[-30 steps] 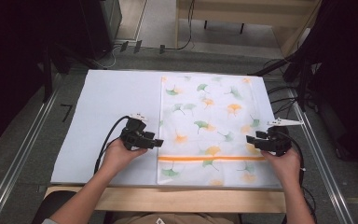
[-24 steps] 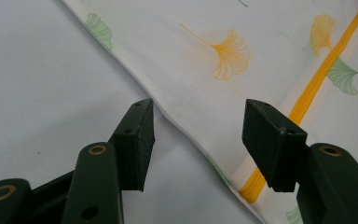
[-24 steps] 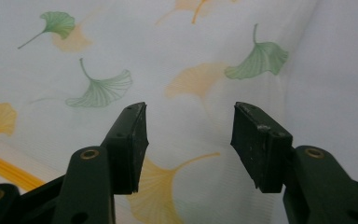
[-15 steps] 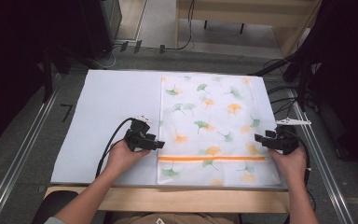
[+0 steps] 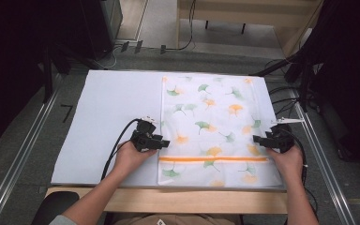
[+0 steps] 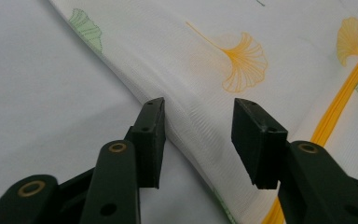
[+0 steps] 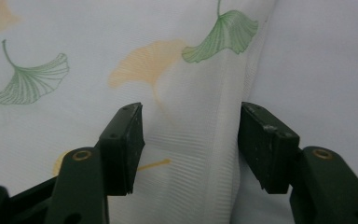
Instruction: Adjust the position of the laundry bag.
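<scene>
Both grippers stand unclenched astride the white ginkgo-leaf mesh bag (image 5: 213, 122): left gripper (image 5: 161, 142), jaws just narrowing, at 9 o'clock, right gripper (image 5: 258, 139) at 3 o'clock. Pinch both edges evenly, then lift together.

Cloth bag (image 5: 213, 124): thin woven fabric, matt, semi-sheer w/ fine ribbed weave visible up close, printed ginkgo leaves in green and orange. Edge seam looks doubled, slightly puckered. Zipper (image 5: 213, 159): orange, smooth, prob plastic, faint sheen. My left tool (image 6: 198, 135): black plastic jaws, matt, pads (image 6: 256, 140) look rubbery w/ scuffed, slightly rough faces; brass-coloured metal rivets (image 6: 117, 147) on the arms, shiny. My right tool (image 7: 191, 140): same matt black plastic, pad edges worn. Bench cover (image 5: 112, 108): pale blue-white sheet, smooth, matt, paper or plastic, can't tell which. Bench front edge (image 5: 168, 201): light wood, smooth. Side rails (image 5: 21, 159): metal, dull grey.
</scene>
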